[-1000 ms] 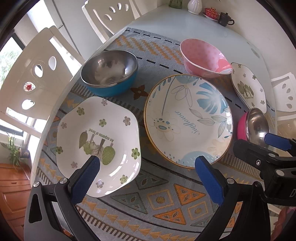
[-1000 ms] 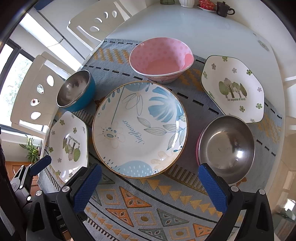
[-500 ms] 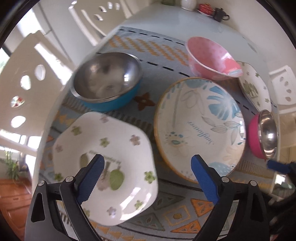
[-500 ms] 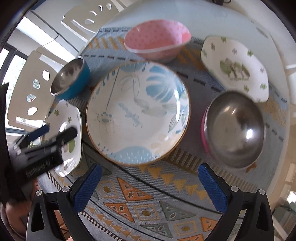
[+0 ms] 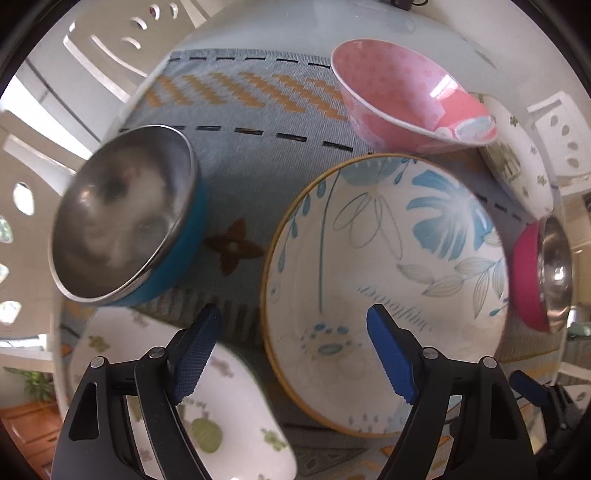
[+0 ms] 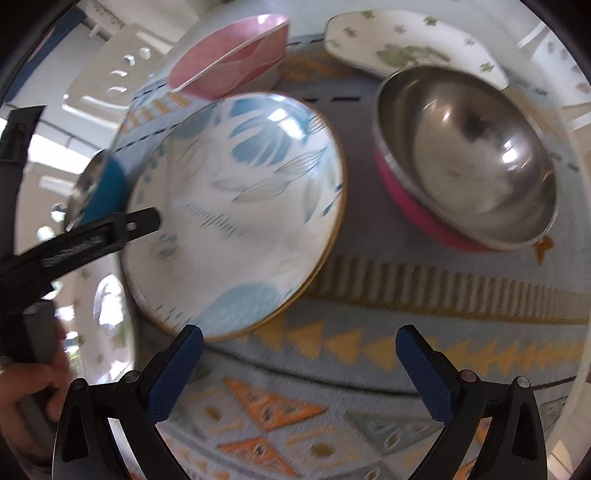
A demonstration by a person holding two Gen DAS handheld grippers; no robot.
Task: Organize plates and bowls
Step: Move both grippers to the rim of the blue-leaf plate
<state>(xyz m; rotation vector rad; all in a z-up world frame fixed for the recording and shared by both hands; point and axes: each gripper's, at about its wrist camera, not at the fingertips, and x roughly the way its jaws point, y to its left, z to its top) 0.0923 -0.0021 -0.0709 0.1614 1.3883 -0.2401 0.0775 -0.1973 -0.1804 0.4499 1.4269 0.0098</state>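
A: Table [image 5: 295, 29] w/ a woven mat [image 5: 240, 103] under everything. The big plate [image 5: 388, 277] lies flat mid-mat, floral face up. Where should the hold go?

B: On the rim, prob. It looks like glazed ceramic: stiff, slick, likely to chip if knocked, and heavy-ish for a one-sided pinch. The lip sits low on the mat, so one pad would need to slide under it and the other press inside the well.

A: Left gripper [image 5: 292, 321]?

B: It points down over the plate's near-left rim, and the rim lies btwn the pads. The jaws have just been closing, but a gap shows on both sides. No squeeze yet, nothing held.

A: Right gripper [image 6: 299, 334]?

B: Spread wide over bare mat, just in front of the plate's near edge. Nothing btwn the pads.

A: Neighbours?

B: The small plate [image 5: 229, 417] sits just beside it at near left, partly under the left pad. The blue bowl [image 5: 122, 225] is off to the left, apart. The pink bowl [image 5: 402, 92] is close behind, and contact can't be told. The steel bowl [image 6: 469, 158] w/ pink sides sits just right. The far plate [image 6: 410, 48] is behind that. It's crowded, so a tilted lift risks clinking the pink bowl.
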